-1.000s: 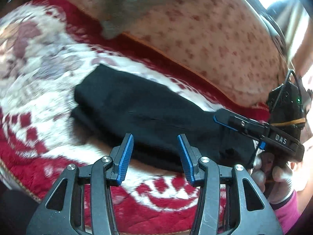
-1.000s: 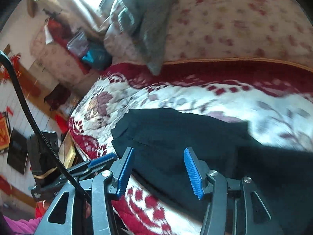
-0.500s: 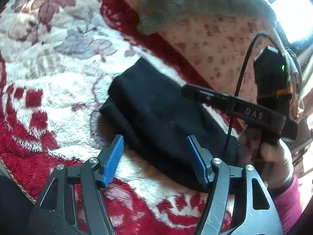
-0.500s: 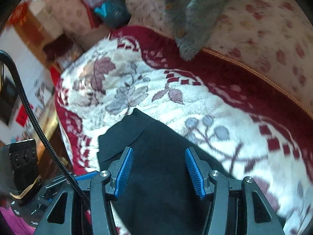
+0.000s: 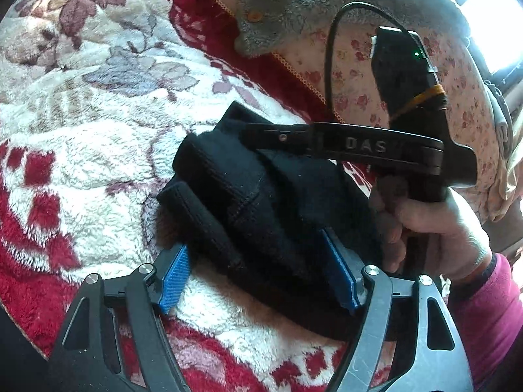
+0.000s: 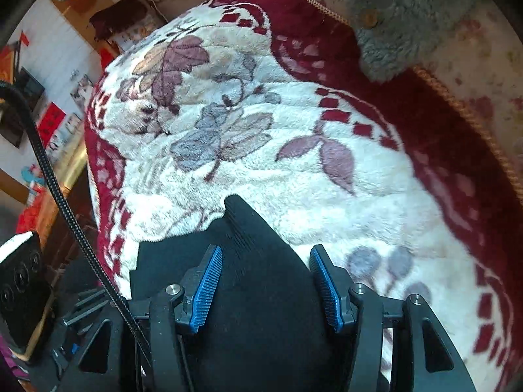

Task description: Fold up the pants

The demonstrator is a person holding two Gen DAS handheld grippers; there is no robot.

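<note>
A: We count one pair of black knit pants, folded into a thick bundle of several layers, lying on the fleece blanket with the white field, mauve and grey leaves and dark red border.

B: Agreed, one garment. In the left wrist view its long axis runs from upper left to lower right, with a narrow ribbed end pointing up-left. In the right wrist view the same pants taper to a rounded tip pointing away from the camera.

A: We see two grippers. Our left gripper has its blue-padded fingers spread wide, one on each side of the bundle's near end, not pinching it.

B: Our right gripper is spread too, its blue pads set apart over the black fabric. From the left wrist view, that right gripper reaches in from the right across the top of the bundle, held by one bare hand with a pink sleeve.

A: Further out, we see one grey fluffy garment with a small brown button, draped over the cream cushion with red flowers behind the blanket.
</note>
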